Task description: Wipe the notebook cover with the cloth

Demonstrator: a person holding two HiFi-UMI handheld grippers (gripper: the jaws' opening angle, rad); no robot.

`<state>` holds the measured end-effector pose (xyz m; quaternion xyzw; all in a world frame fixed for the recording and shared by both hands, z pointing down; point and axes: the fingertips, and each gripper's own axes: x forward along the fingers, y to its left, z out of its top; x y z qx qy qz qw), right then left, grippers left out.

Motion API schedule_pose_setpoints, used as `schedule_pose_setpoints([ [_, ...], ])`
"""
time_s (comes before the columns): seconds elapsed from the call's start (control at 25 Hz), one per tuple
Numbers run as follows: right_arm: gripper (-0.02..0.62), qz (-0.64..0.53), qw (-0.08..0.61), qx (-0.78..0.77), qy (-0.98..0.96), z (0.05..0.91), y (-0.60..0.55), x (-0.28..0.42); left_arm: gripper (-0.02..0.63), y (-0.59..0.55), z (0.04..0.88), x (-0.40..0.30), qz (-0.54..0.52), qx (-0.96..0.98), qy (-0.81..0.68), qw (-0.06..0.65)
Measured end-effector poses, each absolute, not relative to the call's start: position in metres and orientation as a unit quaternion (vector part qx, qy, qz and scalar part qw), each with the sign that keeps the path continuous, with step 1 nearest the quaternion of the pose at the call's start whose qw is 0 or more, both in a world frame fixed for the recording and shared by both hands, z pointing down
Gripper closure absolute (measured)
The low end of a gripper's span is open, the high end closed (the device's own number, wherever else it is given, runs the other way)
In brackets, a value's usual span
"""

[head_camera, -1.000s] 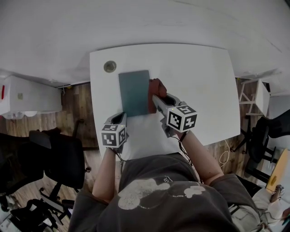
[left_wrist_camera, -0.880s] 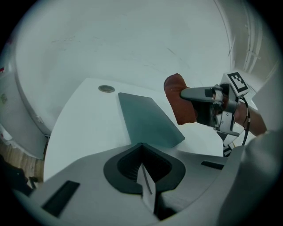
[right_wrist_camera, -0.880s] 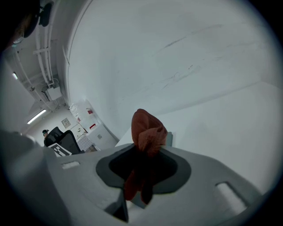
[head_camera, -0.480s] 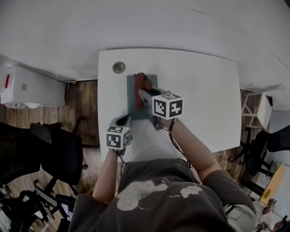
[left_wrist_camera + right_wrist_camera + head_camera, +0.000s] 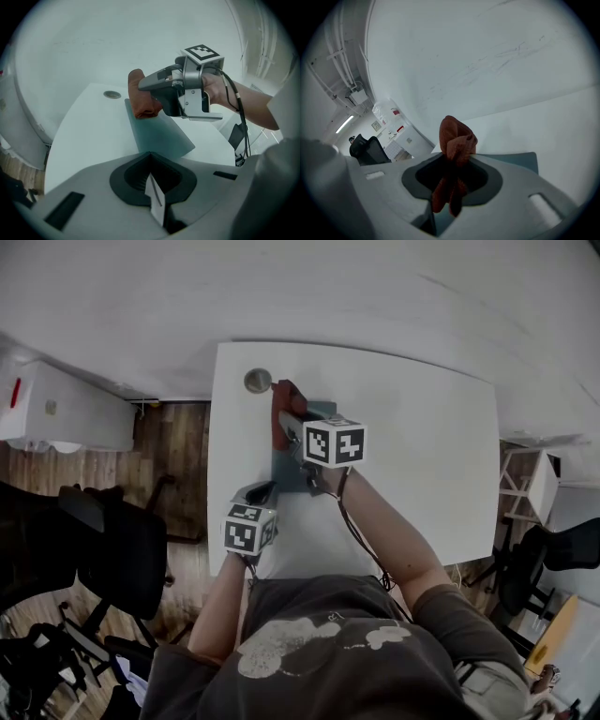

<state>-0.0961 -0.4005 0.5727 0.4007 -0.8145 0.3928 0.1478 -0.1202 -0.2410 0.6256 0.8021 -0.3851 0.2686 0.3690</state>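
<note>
One cloth, one notebook, two tongs.
The right tongs (image 5: pixel 449 190) pinch the red cloth (image 5: pixel 455 139) on the blue notebook (image 5: pixel 158 135); the left tongs (image 5: pixel 153 186) are pressed together, empty, on the table (image 5: pixel 427 442).

The place looks like an office. A white rectangular bench (image 5: pixel 422 446) with a round grey cable grommet (image 5: pixel 256 381) stands against a plain white wall (image 5: pixel 328 287) on a brown wood-plank floor (image 5: pixel 173 442). A black office chair (image 5: pixel 112 559) sits at 8 o'clock of it, a second black office chair (image 5: pixel 553 563) at 4 o'clock, and a low white cabinet (image 5: pixel 66 418) at 10 o'clock.
</note>
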Motion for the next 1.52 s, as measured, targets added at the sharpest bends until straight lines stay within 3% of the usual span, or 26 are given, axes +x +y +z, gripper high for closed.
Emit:
schedule_pose_setpoints([
  [0.56,0.491,0.391,0.189,0.421,-0.796,0.596,-0.411,-0.093,0.606,-0.241,0.625,-0.123,0.260,0.804,-0.384,0.372],
  [1.52,0.489,0.414,0.168,0.457,-0.769,0.600,-0.404,-0.005,0.606,-0.241,0.626,-0.121,0.263,0.793,-0.405,0.371],
])
